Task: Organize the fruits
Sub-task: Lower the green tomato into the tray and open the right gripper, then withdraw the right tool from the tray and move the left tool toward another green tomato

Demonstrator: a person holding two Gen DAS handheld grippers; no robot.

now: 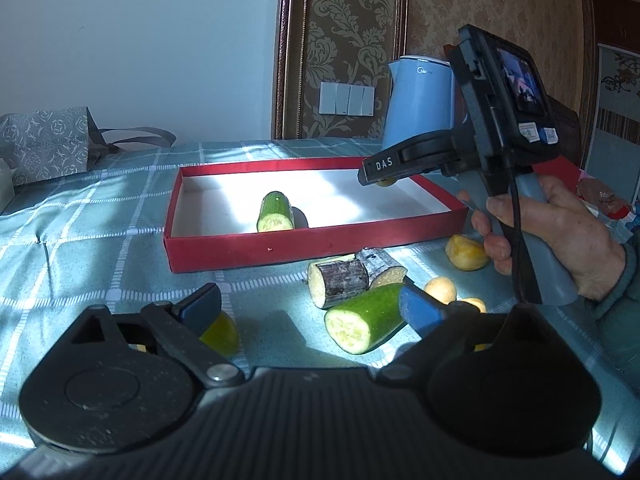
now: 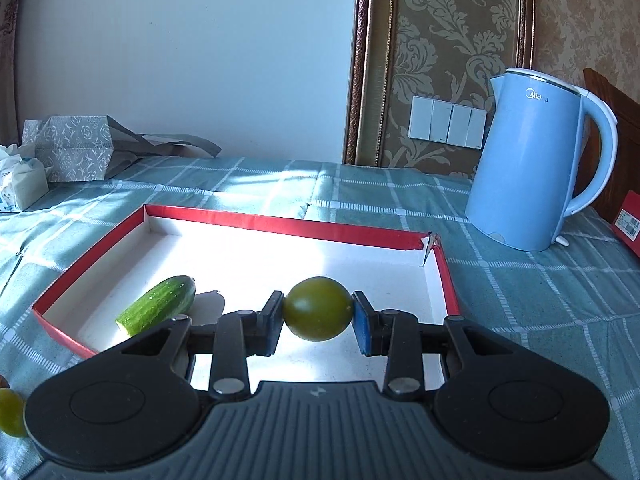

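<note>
A red tray with a white floor lies on the checked blue cloth and holds one cucumber piece. My right gripper is shut on a round green fruit and hangs above the tray's right half, with the cucumber piece to its left. Seen side-on in the left wrist view, the right gripper is over the tray's far right corner. My left gripper stands open low in front of the tray. A second cucumber piece lies by its right finger.
Two bark-covered stem pieces and several small yellow fruits lie in front of the tray. A yellow-green fruit sits under the left finger. A blue kettle stands back right, a patterned bag and tissue pack back left.
</note>
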